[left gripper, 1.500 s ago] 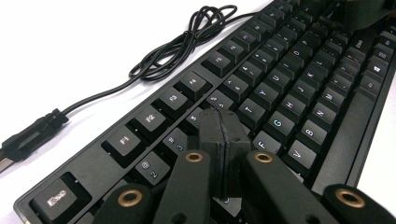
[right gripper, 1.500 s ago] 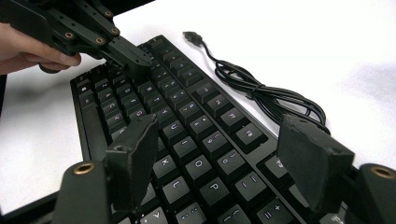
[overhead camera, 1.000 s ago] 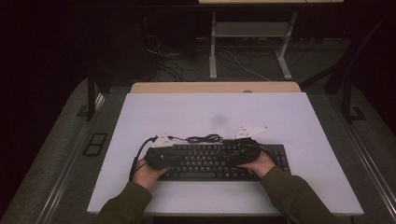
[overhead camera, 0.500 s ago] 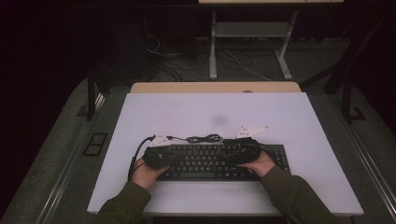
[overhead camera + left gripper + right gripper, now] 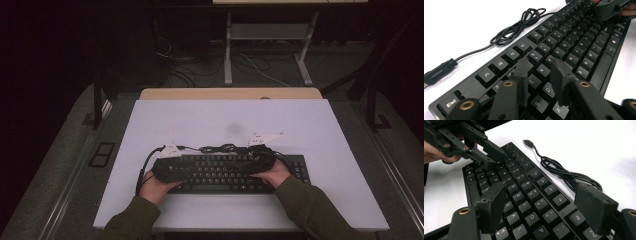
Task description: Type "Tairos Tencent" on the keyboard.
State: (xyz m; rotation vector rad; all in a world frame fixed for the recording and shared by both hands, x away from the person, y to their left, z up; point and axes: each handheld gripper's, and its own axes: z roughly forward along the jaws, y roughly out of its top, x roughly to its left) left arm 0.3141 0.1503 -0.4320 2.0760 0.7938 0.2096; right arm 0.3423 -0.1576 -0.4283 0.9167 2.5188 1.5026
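A black keyboard (image 5: 230, 172) lies near the front of the white table (image 5: 225, 120). Its bundled cable (image 5: 521, 22) (image 5: 564, 172) rests just behind it, with the USB plug (image 5: 436, 73) loose on the table. My left gripper (image 5: 187, 170) (image 5: 540, 72) hovers low over the left letter keys. Its jaws have just been opening and stand a little apart, with nothing between them. My right gripper (image 5: 252, 166) (image 5: 544, 202) is over the right-hand keys, wide open and empty. Each gripper view also shows the other gripper at the far end of the keyboard.
A wooden strip (image 5: 230, 93) runs along the table's far edge. Behind it stand a metal desk frame (image 5: 270, 55) and loose floor cables (image 5: 175, 70). Grey floor lies on both sides. The person's sleeves come in at the bottom.
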